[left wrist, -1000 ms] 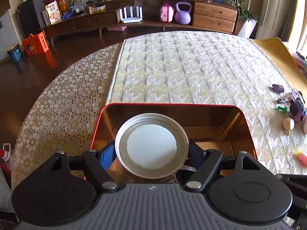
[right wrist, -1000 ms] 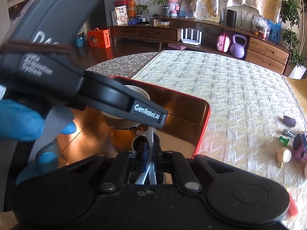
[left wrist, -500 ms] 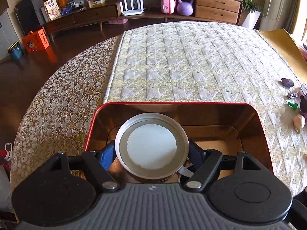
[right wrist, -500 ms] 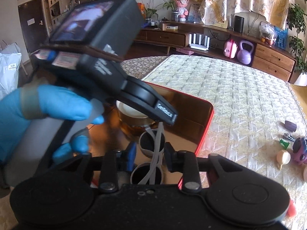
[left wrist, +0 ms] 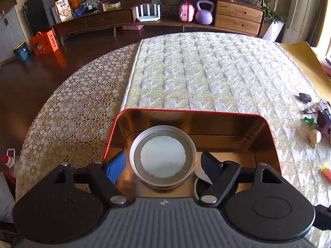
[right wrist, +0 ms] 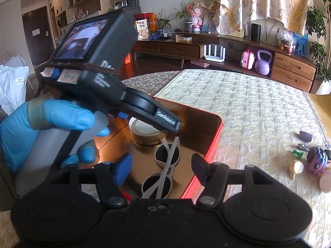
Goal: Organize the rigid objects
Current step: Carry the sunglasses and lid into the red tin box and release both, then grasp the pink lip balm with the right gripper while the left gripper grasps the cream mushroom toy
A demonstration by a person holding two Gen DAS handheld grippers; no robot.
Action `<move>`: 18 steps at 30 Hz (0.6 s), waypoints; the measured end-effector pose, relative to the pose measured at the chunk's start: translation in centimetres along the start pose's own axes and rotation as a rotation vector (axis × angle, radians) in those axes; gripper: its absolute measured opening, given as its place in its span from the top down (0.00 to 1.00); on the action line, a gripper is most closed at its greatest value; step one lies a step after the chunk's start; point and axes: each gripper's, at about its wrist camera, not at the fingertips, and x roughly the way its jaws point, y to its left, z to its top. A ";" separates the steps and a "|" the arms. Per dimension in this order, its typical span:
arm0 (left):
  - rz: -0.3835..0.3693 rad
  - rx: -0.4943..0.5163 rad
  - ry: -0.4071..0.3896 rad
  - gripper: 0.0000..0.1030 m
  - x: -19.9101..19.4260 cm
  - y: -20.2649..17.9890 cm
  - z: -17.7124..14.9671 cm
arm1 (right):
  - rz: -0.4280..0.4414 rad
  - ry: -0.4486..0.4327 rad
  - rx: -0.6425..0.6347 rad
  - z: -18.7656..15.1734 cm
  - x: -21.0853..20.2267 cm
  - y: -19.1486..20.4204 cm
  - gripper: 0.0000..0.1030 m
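The bed (left wrist: pixel 206 72) is filling most of both views, and the tin (left wrist: pixel 186 124) — red outside, copper-coloured inside — is sitting on its near part, straddling the seam between the lace cover and the quilted cover.

The left gripper (left wrist: pixel 163 165) is hovering over the tin with its jaws spread apart; the jar (left wrist: pixel 163 158) is standing upright on the tin floor between the fingers, and neither finger is touching it. In the right wrist view the left gripper's body (right wrist: pixel 99 72) is crossing the frame, held by a blue-gloved hand (right wrist: pixel 41 124).

The right gripper (right wrist: pixel 160 169) is hanging above the tin's near edge, jaws wide apart and holding nothing. Below it the sunglasses (right wrist: pixel 165 165) — white frame, dark round lenses — are lying on the tin floor just beside the jar, with the arms folded across the lenses.

A cluster of small toys (right wrist: pixel 310 159) is lying on the quilted cover, well apart from the tin on its right.
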 end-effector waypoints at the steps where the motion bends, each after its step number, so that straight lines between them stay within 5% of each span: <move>1: 0.001 -0.002 -0.009 0.23 -0.5 0.0 -0.1 | 0.000 -0.003 0.003 0.0 -0.3 -0.1 0.37; 18: -0.039 0.011 -0.126 0.23 -9.4 -2.7 -2.4 | -0.020 -0.117 0.060 -1.9 -8.1 -2.5 0.07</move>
